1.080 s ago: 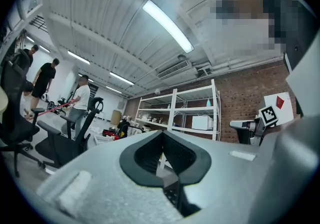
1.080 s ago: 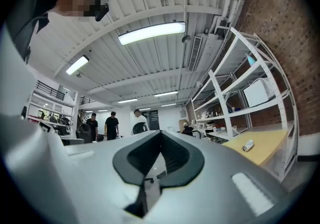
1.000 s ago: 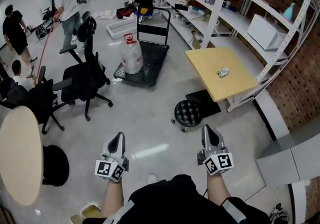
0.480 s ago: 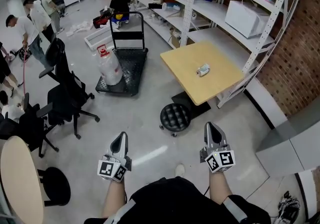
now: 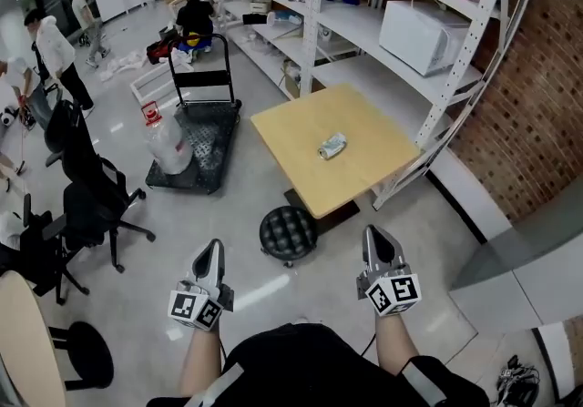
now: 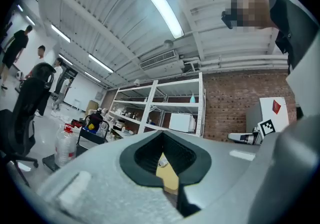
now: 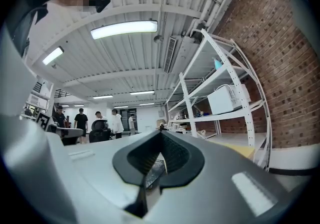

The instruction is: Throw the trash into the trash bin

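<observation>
The trash [image 5: 332, 147] on the yellow table [image 5: 291, 139] is small, perhaps a crushed can.

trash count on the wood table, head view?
1: a crushed can near the table's middle. Nothing else on it; the shelves are too cluttered to tell.

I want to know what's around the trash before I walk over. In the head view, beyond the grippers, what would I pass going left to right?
Black office chair → water jug → black round stool → crumpled can → white microwave
</observation>
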A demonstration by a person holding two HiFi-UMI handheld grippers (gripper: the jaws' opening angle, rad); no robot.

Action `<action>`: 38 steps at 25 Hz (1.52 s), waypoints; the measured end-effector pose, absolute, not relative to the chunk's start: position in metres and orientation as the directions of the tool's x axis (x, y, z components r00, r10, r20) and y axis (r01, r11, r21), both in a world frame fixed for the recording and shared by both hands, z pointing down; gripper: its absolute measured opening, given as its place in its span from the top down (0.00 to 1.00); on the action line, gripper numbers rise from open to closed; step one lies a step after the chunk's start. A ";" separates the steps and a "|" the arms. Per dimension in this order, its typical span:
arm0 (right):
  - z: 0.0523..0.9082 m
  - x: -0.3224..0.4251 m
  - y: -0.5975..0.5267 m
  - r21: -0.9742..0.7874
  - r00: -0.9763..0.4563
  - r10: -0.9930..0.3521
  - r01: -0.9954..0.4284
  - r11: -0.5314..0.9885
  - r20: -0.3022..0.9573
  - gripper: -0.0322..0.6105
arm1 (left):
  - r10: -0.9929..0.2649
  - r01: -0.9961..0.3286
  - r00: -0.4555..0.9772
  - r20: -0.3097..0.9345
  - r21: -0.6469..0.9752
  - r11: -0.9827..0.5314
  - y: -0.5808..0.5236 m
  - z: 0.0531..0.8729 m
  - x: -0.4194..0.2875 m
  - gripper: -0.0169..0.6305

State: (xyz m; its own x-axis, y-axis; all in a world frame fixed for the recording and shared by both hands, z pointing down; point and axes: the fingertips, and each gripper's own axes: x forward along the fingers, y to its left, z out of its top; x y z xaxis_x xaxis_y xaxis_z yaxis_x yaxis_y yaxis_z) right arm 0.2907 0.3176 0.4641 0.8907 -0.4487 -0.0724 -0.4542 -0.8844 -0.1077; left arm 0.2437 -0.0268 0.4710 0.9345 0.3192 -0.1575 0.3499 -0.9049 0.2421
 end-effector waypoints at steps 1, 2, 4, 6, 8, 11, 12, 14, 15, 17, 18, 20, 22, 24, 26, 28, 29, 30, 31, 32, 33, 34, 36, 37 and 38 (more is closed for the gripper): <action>0.465 0.294 0.325 -0.103 0.887 -0.458 -0.462 -0.881 -0.063 0.94 | 0.329 0.358 0.932 -0.154 0.238 -0.903 -0.015 0.470 0.253 0.97; 0.466 0.297 0.333 -0.095 0.885 -0.462 -0.466 -0.880 -0.055 0.94 | 0.339 0.367 0.929 -0.152 0.233 -0.901 -0.005 0.468 0.261 0.97; 0.466 0.304 0.350 -0.094 0.889 -0.456 -0.458 -0.884 -0.048 0.94 | 0.357 0.385 0.921 -0.156 0.229 -0.894 0.013 0.463 0.275 0.97; 0.468 0.311 0.366 -0.119 0.900 -0.434 -0.437 -0.892 -0.045 0.94 | 0.374 0.401 0.915 -0.151 0.227 -0.888 0.029 0.460 0.285 0.97; 0.473 0.316 0.379 -0.152 0.910 -0.413 -0.414 -0.897 -0.041 0.94 | 0.396 0.416 0.909 -0.132 0.222 -0.882 0.043 0.459 0.295 0.97; 0.483 0.318 0.387 -0.181 0.917 -0.397 -0.396 -0.900 -0.032 0.94 | 0.423 0.440 0.898 -0.122 0.208 -0.874 0.058 0.464 0.311 0.97; 0.486 0.318 0.389 -0.183 0.919 -0.393 -0.391 -0.902 -0.027 0.94 | 0.430 0.447 0.895 -0.121 0.202 -0.872 0.062 0.464 0.317 0.97; 0.490 0.323 0.394 -0.180 0.926 -0.377 -0.373 -0.910 -0.015 0.94 | 0.452 0.469 0.883 -0.124 0.187 -0.863 0.072 0.464 0.329 0.97; 0.491 0.326 0.396 -0.176 0.931 -0.365 -0.361 -0.916 -0.009 0.94 | 0.468 0.484 0.875 -0.126 0.181 -0.856 0.078 0.464 0.337 0.97; 0.490 0.334 0.399 -0.163 0.937 -0.350 -0.345 -0.924 -0.001 0.94 | 0.504 0.520 0.854 -0.128 0.180 -0.835 0.091 0.463 0.354 0.97; 0.489 0.338 0.400 -0.153 0.938 -0.347 -0.342 -0.927 0.001 0.94 | 0.522 0.538 0.843 -0.132 0.179 -0.824 0.096 0.464 0.363 0.97; 0.487 0.348 0.401 -0.128 0.941 -0.339 -0.335 -0.933 0.006 0.94 | 0.547 0.568 0.823 -0.156 0.180 -0.803 0.103 0.464 0.380 0.97; 0.485 0.361 0.401 -0.121 0.947 -0.322 -0.319 -0.940 0.008 0.94 | 0.551 0.583 0.811 -0.196 0.198 -0.788 0.107 0.451 0.397 0.97; 0.484 0.376 0.399 -0.123 0.953 -0.303 -0.300 -0.946 0.011 0.94 | 0.568 0.598 0.801 -0.190 0.200 -0.776 0.105 0.451 0.413 0.97; 0.483 0.393 0.390 -0.119 0.955 -0.298 -0.293 -0.948 0.019 0.94 | 0.588 0.615 0.789 -0.179 0.195 -0.764 0.100 0.457 0.432 0.97; 0.482 0.413 0.377 -0.106 0.953 -0.301 -0.297 -0.949 0.022 0.94 | 0.598 0.626 0.780 -0.185 0.186 -0.757 0.093 0.455 0.452 0.97; 0.481 0.423 0.370 -0.097 0.953 -0.302 -0.298 -0.950 0.025 0.94 | 0.603 0.631 0.775 -0.188 0.179 -0.755 0.089 0.455 0.461 0.97; 0.481 0.434 0.364 -0.090 0.953 -0.301 -0.298 -0.950 0.028 0.94 | 0.609 0.637 0.770 -0.189 0.172 -0.752 0.084 0.454 0.470 0.97; 0.481 0.445 0.357 -0.088 0.954 -0.300 -0.296 -0.951 0.031 0.94 | 0.615 0.642 0.765 -0.190 0.164 -0.749 0.078 0.453 0.480 0.97; 0.481 0.457 0.351 -0.092 0.954 -0.298 -0.294 -0.951 0.034 0.94 | 0.619 0.646 0.762 -0.190 0.156 -0.747 0.072 0.452 0.490 0.97; 0.482 0.470 0.344 -0.099 0.954 -0.299 -0.294 -0.951 0.037 0.94 | 0.622 0.649 0.759 -0.190 0.151 -0.746 0.065 0.451 0.500 0.97; 0.483 0.482 0.337 -0.105 0.952 -0.302 -0.297 -0.949 0.042 0.94 | 0.623 0.650 0.759 -0.190 0.151 -0.745 0.058 0.451 0.510 0.97; 0.491 0.505 0.323 -0.110 0.949 -0.311 -0.303 -0.946 0.059 0.94 | 0.624 0.650 0.759 -0.185 0.164 -0.742 0.046 0.455 0.527 0.97; 0.495 0.516 0.316 -0.113 0.947 -0.314 -0.305 -0.946 0.069 0.94 | 0.625 0.651 0.759 -0.183 0.176 -0.739 0.040 0.458 0.534 0.97; 0.500 0.526 0.310 -0.115 0.945 -0.316 -0.306 -0.945 0.079 0.94 | 0.627 0.653 0.757 -0.182 0.188 -0.734 0.035 0.460 0.541 0.97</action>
